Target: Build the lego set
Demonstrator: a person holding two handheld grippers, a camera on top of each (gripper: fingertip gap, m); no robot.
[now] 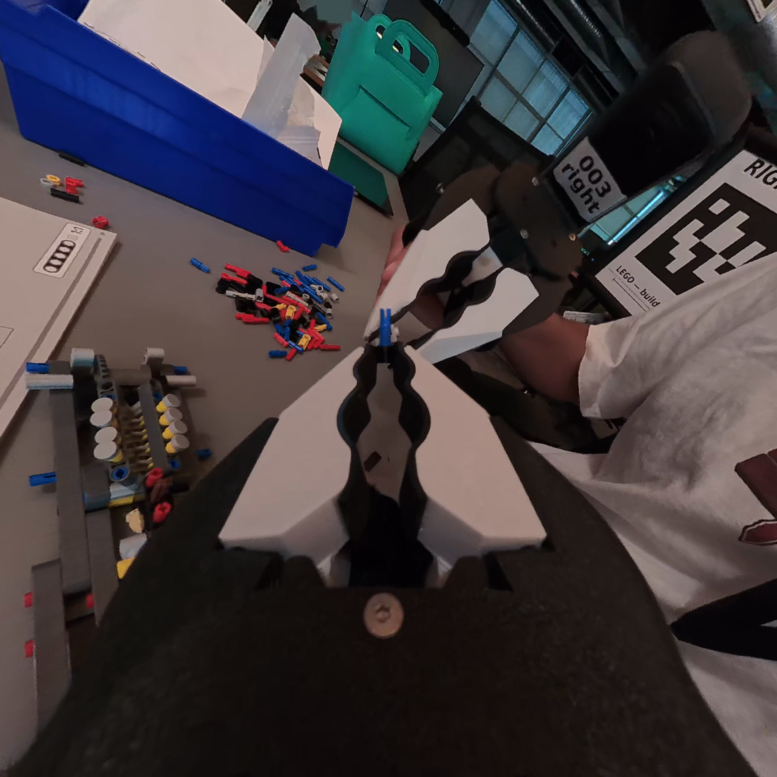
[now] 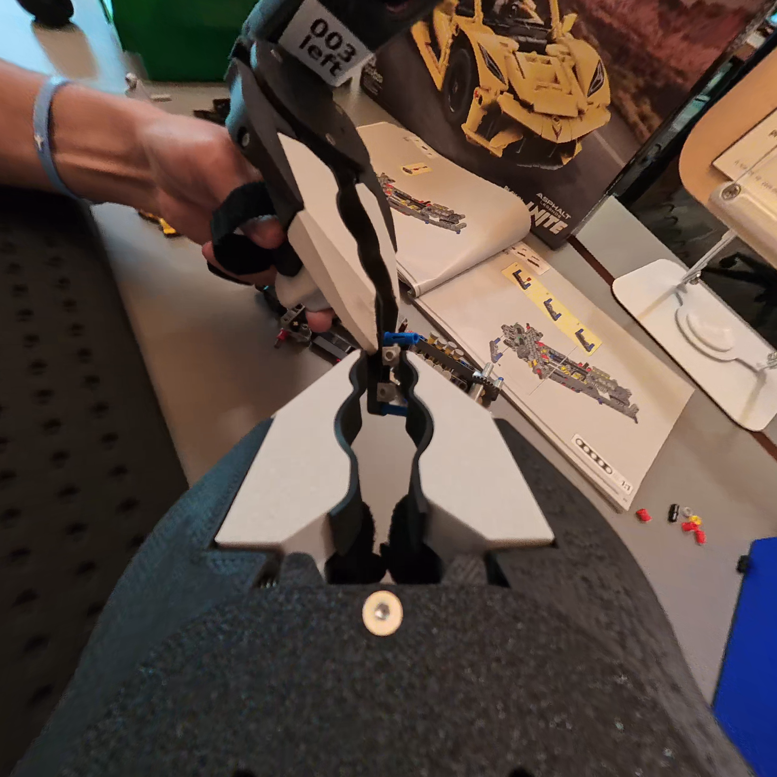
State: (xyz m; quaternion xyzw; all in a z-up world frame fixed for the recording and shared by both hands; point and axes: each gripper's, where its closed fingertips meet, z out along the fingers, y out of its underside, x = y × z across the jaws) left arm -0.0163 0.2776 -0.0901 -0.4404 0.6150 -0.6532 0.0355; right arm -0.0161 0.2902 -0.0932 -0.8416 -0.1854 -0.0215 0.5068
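My left gripper is shut on a blue pin that sticks out past its tips. My right gripper is shut on a small black piece with grey connectors and a second blue pin at its lower end. The two grippers meet tip to tip above the table. In the right wrist view the left gripper comes down from above and holds the blue pin against the top grey connector. The right gripper shows from the upper right in the left wrist view. The partly built grey chassis lies on the table.
A pile of loose red, blue and black pins lies beside a blue bin. The open instruction booklet and the set's box lie beyond. A few small parts and a white lamp base sit right. My two grippers' fingertips are within a few centimetres of each other.
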